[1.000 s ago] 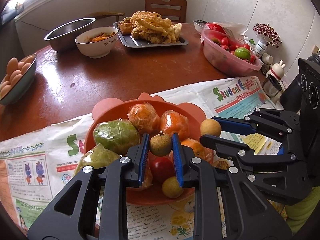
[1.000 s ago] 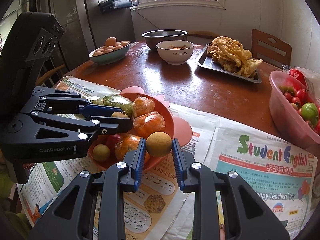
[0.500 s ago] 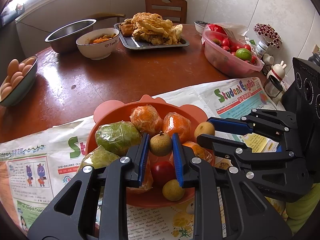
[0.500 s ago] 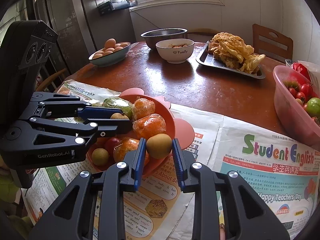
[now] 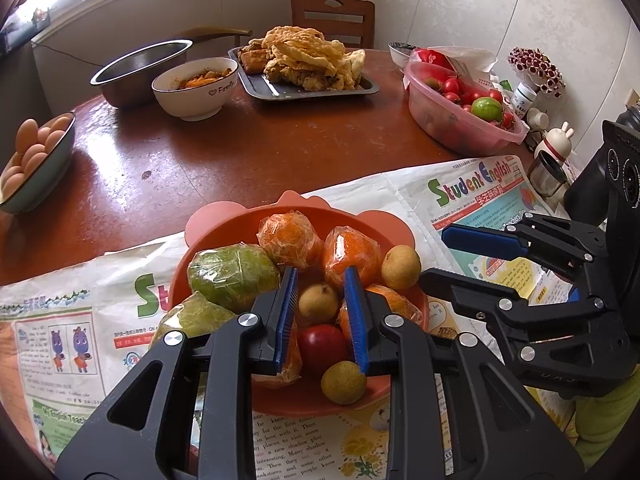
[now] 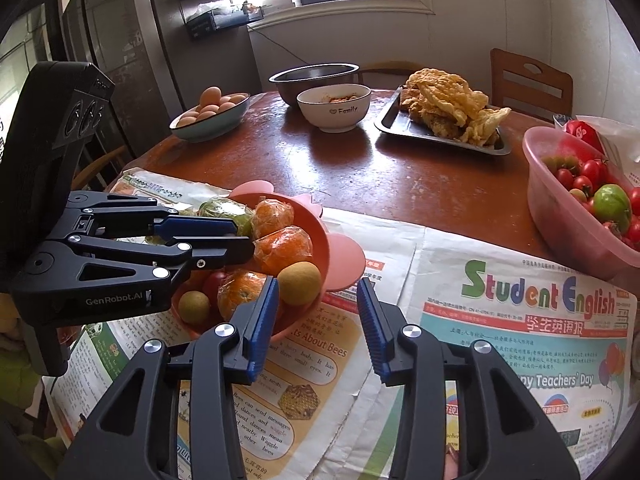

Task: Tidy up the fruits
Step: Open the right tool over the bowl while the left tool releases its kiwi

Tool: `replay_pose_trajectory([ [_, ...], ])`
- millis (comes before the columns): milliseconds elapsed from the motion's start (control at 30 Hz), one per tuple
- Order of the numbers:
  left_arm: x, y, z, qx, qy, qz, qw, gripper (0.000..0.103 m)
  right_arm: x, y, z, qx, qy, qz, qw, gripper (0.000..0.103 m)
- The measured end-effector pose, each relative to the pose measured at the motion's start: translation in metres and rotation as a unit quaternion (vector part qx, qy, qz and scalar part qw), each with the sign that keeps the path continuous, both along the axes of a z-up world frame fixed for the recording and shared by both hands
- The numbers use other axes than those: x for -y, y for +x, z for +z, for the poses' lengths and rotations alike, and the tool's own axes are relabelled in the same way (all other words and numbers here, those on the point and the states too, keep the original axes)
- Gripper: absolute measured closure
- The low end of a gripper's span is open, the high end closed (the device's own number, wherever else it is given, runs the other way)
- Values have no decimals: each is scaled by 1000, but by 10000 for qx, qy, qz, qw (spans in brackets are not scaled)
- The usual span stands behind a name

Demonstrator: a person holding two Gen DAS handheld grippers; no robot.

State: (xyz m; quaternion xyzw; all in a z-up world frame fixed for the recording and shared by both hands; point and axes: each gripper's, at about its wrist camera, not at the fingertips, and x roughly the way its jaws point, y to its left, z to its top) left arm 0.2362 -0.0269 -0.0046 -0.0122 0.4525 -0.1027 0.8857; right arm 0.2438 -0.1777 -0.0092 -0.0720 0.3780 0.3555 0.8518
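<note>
In the orange bowl [image 5: 240, 220] on the newspaper-covered desk [image 5: 240, 152]: three small brown fruits [image 5: 400, 266], two green wrapped fruits [image 5: 232, 276], one red apple [image 5: 322, 346], wrapped oranges [image 5: 290, 238] (four, as far as visible). Left hand-held gripper [image 5: 321, 276] narrowly bracketing one brown fruit, grip unclear. Right hand-held gripper [image 6: 317, 282] spread wide, empty, beside the bowl.

Right gripper [image 6: 318, 322] jaws spread over newspaper [image 6: 480, 320], brown fruit [image 6: 299, 282] on orange bowl [image 6: 316, 240] rim

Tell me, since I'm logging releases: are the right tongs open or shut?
Open. The right tongs stand apart with only newspaper between them; the brown fruit sits in the bowl.
</note>
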Motion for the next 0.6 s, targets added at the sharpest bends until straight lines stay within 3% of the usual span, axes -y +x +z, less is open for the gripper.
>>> replay_pose_trajectory([
  [233,1,0,0,-11,-18,-4,10000,86,3,-4,4,49,-7,-22,10000,61],
  [600,3,-9,7,76,-82,15,9999,76,10,-12,13,234,-109,-166,9995,44],
])
